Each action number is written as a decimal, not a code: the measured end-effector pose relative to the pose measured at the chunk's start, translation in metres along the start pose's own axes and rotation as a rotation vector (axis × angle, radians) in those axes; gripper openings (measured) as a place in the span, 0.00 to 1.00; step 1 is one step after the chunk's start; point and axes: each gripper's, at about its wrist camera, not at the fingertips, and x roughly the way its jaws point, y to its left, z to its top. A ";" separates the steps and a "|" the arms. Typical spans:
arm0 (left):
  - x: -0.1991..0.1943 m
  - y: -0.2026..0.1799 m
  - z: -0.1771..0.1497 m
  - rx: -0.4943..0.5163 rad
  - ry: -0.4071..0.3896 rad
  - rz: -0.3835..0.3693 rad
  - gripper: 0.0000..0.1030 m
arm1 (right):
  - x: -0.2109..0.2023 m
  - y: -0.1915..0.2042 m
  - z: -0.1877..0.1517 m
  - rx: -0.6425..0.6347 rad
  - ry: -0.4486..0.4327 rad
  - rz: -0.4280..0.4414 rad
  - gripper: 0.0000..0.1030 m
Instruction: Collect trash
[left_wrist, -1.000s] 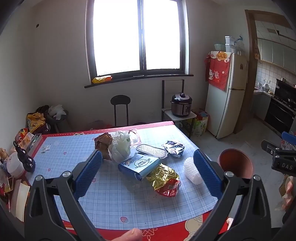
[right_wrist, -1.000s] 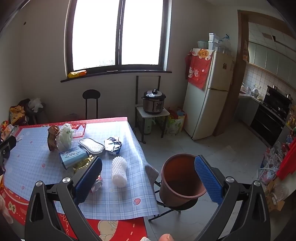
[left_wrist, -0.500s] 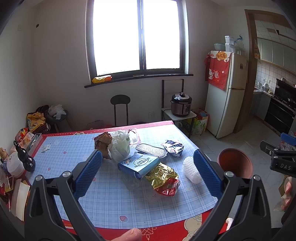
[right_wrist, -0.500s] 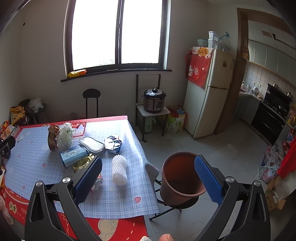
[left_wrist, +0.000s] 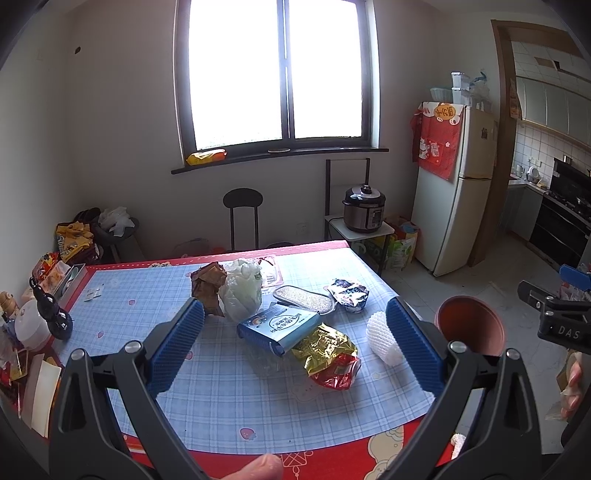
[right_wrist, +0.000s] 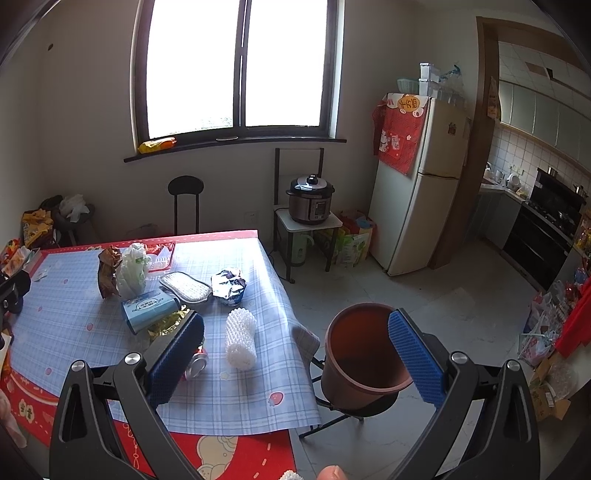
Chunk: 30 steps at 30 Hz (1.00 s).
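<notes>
Trash lies on the blue-checked table (left_wrist: 229, 398): a blue box (left_wrist: 277, 326), a gold and red foil wrapper (left_wrist: 328, 356), a white foam net (left_wrist: 382, 341), a crumpled white-blue cup (left_wrist: 349, 294), a white plastic bag (left_wrist: 242, 290) and a brown wrapper (left_wrist: 207, 282). A brown bin (right_wrist: 364, 356) stands on a stool beside the table's right edge. My left gripper (left_wrist: 295, 345) is open and empty above the table's near side. My right gripper (right_wrist: 295, 356) is open and empty, above the table edge and the bin.
A grey scrub pad (left_wrist: 303, 300) lies behind the box. A crushed can (right_wrist: 195, 365) lies by my right gripper's left finger. Bottles and snacks (left_wrist: 44, 314) crowd the table's left edge. A black stool (left_wrist: 242, 218), a rice cooker (left_wrist: 364, 208) and a fridge (left_wrist: 454, 184) stand behind.
Both views have shifted very slightly; the right gripper has drifted a little back and up. No object on the table has moved.
</notes>
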 end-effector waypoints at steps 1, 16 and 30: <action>0.001 0.001 0.001 -0.003 0.000 0.001 0.95 | 0.001 0.000 0.000 -0.001 0.001 0.001 0.96; 0.005 0.003 0.003 -0.005 -0.004 -0.003 0.95 | 0.006 0.000 0.004 0.001 -0.001 -0.004 0.96; 0.008 0.003 0.006 -0.005 -0.002 0.002 0.95 | 0.008 -0.002 0.004 0.000 0.002 0.003 0.96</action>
